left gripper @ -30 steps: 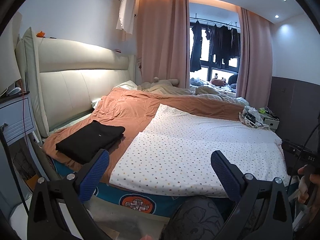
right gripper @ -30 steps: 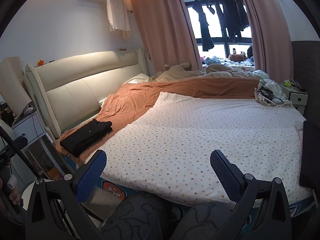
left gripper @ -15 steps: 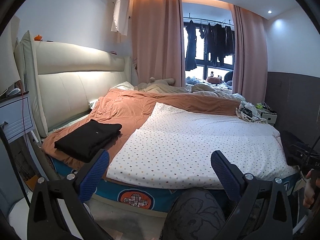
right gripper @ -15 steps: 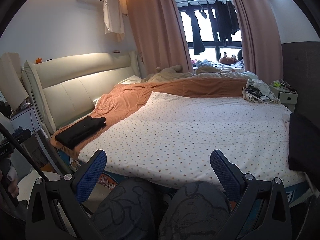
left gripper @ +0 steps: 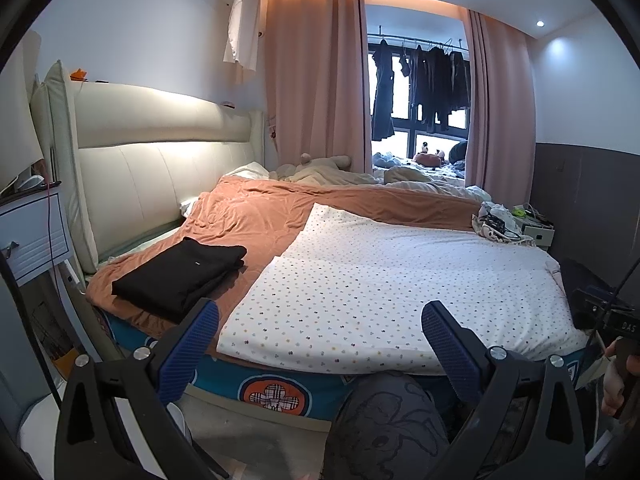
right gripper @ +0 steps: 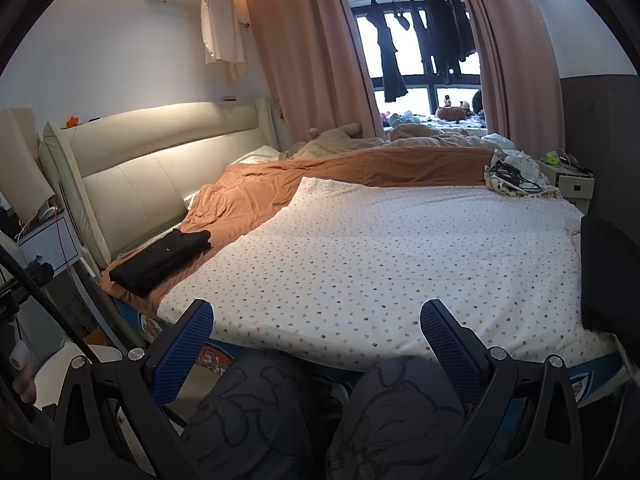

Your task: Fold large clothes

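Fingers on both tools are gaping wide and gripping nothing: left gripper (left gripper: 320, 332) and right gripper (right gripper: 318, 330) are both hanging off the near edge of the bed (left gripper: 276, 390), above the person's knees (right gripper: 304, 412), not touching any fabric.

Folded black garment (left gripper: 182, 274) is sitting on the orange blanket (left gripper: 280, 208) at the near-left corner of the mattress, by the headboard (left gripper: 144, 176). From the left wrist view it is lying just ahead and left of the left finger (left gripper: 196, 334); from the right wrist view the same bundle (right gripper: 162, 258) is sitting well off to the left, far from the right tool. Its long axis is running diagonally, near-left to far-right. Left tool is clearly the nearer one.

Second dark item (right gripper: 608, 276) is lying at the right edge of the bed, on or beside the dotted sheet (right gripper: 380, 256); it is cropped, so I cannot tell whether it is clothing or folded. It is looking nearer the right tool, ahead and right of its right finger (right gripper: 450, 336).

Judgement: the black bundle is looking already done, so the next reach is likely depending on where the next garment is; if it is that right-edge item, the right tool is leading, swinging right.
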